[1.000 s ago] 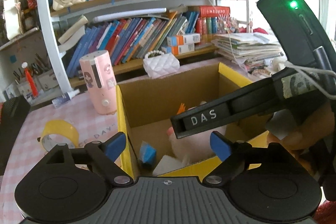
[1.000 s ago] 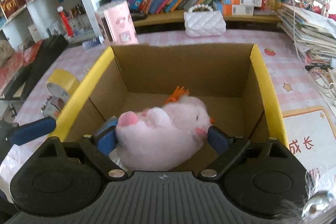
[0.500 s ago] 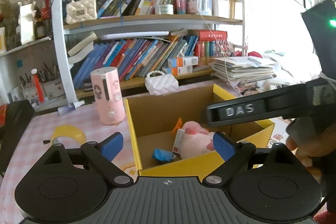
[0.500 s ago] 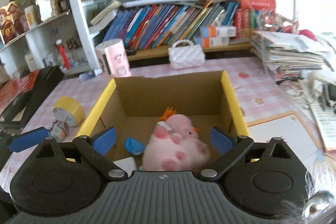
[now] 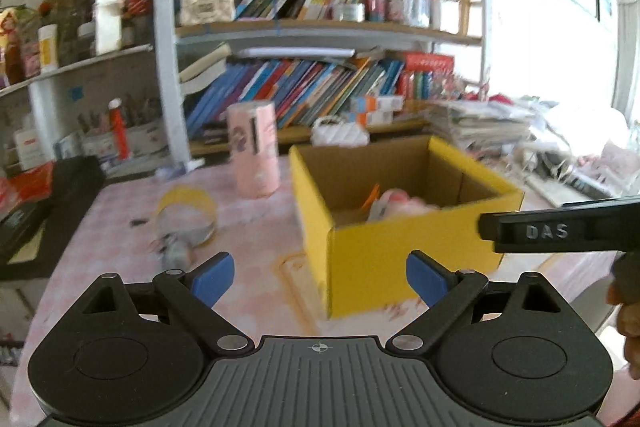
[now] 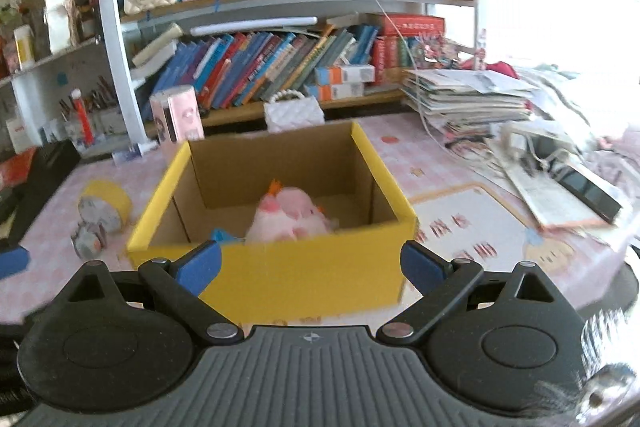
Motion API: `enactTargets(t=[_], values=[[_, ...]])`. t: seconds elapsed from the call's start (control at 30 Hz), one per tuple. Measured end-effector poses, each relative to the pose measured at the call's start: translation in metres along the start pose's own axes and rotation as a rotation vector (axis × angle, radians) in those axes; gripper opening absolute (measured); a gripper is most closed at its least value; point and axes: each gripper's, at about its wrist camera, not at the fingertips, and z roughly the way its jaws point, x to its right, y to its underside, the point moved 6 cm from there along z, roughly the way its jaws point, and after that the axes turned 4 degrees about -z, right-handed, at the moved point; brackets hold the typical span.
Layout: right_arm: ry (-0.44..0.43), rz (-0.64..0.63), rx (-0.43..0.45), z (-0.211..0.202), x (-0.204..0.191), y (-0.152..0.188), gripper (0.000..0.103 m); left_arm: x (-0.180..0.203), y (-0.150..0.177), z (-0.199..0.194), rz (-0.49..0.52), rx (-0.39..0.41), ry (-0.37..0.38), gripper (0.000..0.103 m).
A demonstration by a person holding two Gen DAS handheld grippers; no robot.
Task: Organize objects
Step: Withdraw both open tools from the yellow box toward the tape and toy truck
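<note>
A yellow cardboard box (image 6: 280, 271) stands open on the pink checked table; it also shows in the left wrist view (image 5: 384, 255). A pink plush toy (image 6: 292, 217) lies inside it, seen too in the left wrist view (image 5: 400, 201), beside a small blue item (image 6: 224, 235). My right gripper (image 6: 310, 267) is open and empty, in front of and above the box's near wall. My left gripper (image 5: 320, 277) is open and empty, near the box's front left corner. A yellow tape roll (image 5: 186, 211) and a small roll (image 6: 89, 239) lie left of the box.
A pink cylinder (image 5: 254, 147) and a white quilted purse (image 6: 294, 113) stand behind the box. Bookshelves (image 6: 280, 59) fill the back. Stacked papers (image 6: 468, 99) and a phone (image 6: 588, 189) lie at the right. A black case (image 5: 36, 211) sits at the left edge.
Both grippers have pulled back and up from the box. The right gripper has let go of the plush toy, which now lies in the box.
</note>
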Motion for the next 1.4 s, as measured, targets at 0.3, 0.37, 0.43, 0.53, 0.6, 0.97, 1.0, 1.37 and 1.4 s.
enactTargets(t=[0.3,0.37,0.43,0.53,0.6,0.97,1.0,1.37,1.4], values=[[-0.013,-0.029,-0.108,-0.029,-0.037,0.06,0.094,-0.027,0.042,-0.026,-0.016,-0.105,-0.05,0.095],[-0.021,-0.027,-0.124,-0.033,-0.044,0.068,0.094,-0.032,0.05,-0.032,-0.018,-0.12,-0.058,0.095],[-0.027,-0.023,-0.14,-0.037,-0.05,0.076,0.094,-0.037,0.056,-0.037,-0.02,-0.131,-0.065,0.095],[-0.041,-0.017,-0.163,-0.042,-0.059,0.087,0.094,-0.044,0.063,-0.045,-0.024,-0.146,-0.074,0.095],[-0.052,-0.015,-0.174,-0.044,-0.065,0.092,0.094,-0.049,0.068,-0.049,-0.025,-0.158,-0.082,0.095],[-0.129,-0.058,-0.206,-0.05,-0.1,0.101,0.094,-0.077,0.075,-0.065,-0.031,-0.168,-0.15,0.095],[-0.136,-0.064,-0.205,-0.05,-0.104,0.101,0.093,-0.08,0.075,-0.066,-0.032,-0.166,-0.154,0.095],[-0.192,-0.11,-0.204,-0.049,-0.132,0.095,0.085,-0.098,0.076,-0.073,-0.037,-0.168,-0.198,0.095],[-0.198,-0.114,-0.204,-0.049,-0.135,0.095,0.085,-0.1,0.076,-0.073,-0.04,-0.168,-0.203,0.095]])
